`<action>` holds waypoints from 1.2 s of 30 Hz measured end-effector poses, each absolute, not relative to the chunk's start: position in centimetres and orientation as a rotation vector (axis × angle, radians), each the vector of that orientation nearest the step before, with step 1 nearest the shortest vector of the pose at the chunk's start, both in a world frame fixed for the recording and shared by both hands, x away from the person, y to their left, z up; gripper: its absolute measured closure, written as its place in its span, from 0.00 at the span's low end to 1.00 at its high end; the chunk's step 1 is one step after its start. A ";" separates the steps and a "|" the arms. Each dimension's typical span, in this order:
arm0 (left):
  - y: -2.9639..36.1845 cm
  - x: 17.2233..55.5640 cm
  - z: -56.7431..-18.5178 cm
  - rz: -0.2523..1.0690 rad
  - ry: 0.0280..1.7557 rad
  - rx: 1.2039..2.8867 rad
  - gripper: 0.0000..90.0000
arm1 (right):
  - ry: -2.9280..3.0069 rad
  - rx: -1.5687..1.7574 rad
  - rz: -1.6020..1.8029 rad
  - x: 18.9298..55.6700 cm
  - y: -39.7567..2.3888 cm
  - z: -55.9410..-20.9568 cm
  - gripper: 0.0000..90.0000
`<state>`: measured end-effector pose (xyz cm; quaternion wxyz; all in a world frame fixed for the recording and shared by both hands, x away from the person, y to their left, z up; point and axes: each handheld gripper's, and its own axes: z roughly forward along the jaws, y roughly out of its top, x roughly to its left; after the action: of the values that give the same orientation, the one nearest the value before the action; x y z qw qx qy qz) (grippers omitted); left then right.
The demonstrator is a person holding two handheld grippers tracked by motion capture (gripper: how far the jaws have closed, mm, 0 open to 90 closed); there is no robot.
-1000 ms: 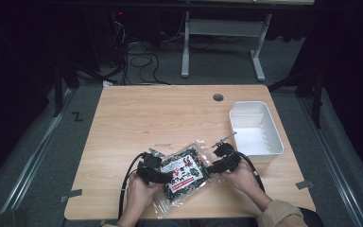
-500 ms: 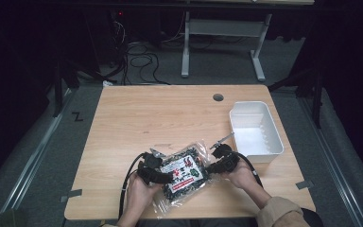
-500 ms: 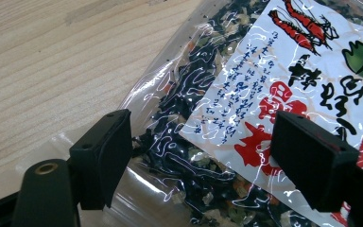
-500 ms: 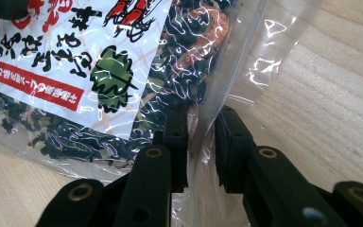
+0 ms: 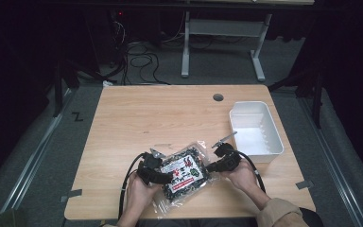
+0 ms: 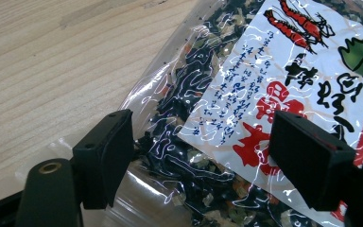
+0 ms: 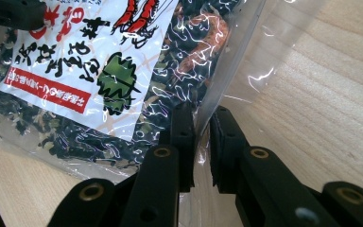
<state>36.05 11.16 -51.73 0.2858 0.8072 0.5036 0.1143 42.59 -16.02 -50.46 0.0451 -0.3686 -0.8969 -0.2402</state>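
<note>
Closing in over the last moment, my right gripper (image 7: 202, 142) has brought its jaws narrow onto the clear edge of the bag (image 5: 183, 172); in the right gripper view the plastic seam runs straight down between the two black pads, which sit almost together on either side of it. Whether they fully pinch the film I cannot tell for sure, but the edge is plainly between them. Neither of my hands has shifted on the table since the earlier frames, and the bag lies where it did.

My left gripper (image 6: 203, 161) stands wide. Its two jaws are spread far apart over the other end of the bag, one above the clear margin and one above the white printed label, with nothing pressed between them.

From the high view, both grippers flank the bag, left at its left end and right at its right end, my hands behind them. It is a transparent pouch of dark dried flakes with a white label showing red shrimp and red lettering, lying flat and tilted on the wooden table (image 5: 151, 113), near its front edge. A white tray (image 5: 272, 137) sits just beyond my right gripper, apart from the bag.
</note>
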 end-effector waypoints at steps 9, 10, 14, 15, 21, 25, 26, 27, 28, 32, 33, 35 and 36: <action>11.2 35.8 -51.7 0.314 1.319 2.167 0.27 | -2.768 -1.117 -0.761 42.4 -16.9 -49.1 0.92; 11.4 35.9 -51.7 0.320 1.312 2.158 0.27 | -2.779 -1.124 -0.776 42.6 -17.4 -48.3 0.93; 11.5 35.8 -51.7 0.327 1.326 2.149 0.27 | -2.800 -1.144 -0.806 42.8 -18.4 -46.7 0.94; 11.6 35.8 -51.7 0.321 1.328 2.153 0.27 | -2.800 -1.144 -0.806 42.8 -18.4 -46.7 0.94; 11.8 35.9 -51.8 0.316 1.337 2.144 0.27 | -2.830 -1.176 -0.848 43.1 -20.2 -44.4 0.95; 11.8 35.9 -51.9 0.317 1.340 2.140 0.28 | -2.847 -1.190 -0.851 43.5 -21.2 -43.4 0.96; 11.8 35.9 -51.8 0.311 1.338 2.140 0.29 | -2.848 -1.194 -0.854 43.6 -21.3 -43.2 0.96; 11.9 35.8 -51.8 0.308 1.336 2.140 0.30 | -2.846 -1.204 -0.851 43.6 -21.4 -43.1 0.96; 11.9 35.8 -51.8 0.308 1.336 2.140 0.30 | -2.841 -1.206 -0.859 43.7 -21.6 -43.0 0.96; 12.0 35.8 -51.8 0.290 1.342 2.130 0.30 | -2.852 -1.211 -0.876 44.0 -21.8 -42.2 0.96; 12.0 35.8 -51.8 0.290 1.342 2.130 0.30 | -2.852 -1.211 -0.876 44.0 -21.8 -42.2 0.96; 12.1 35.8 -51.8 0.283 1.343 2.126 0.30 | -2.867 -1.198 -0.879 44.0 -21.9 -41.6 0.96; 12.1 35.8 -51.8 0.283 1.340 2.132 0.30 | -2.876 -1.193 -0.880 44.0 -21.9 -41.2 0.97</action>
<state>35.79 12.15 -51.79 0.2992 0.8027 0.5047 0.1066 44.01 -21.86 -41.20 -0.0470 -0.3682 -0.8880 -0.2715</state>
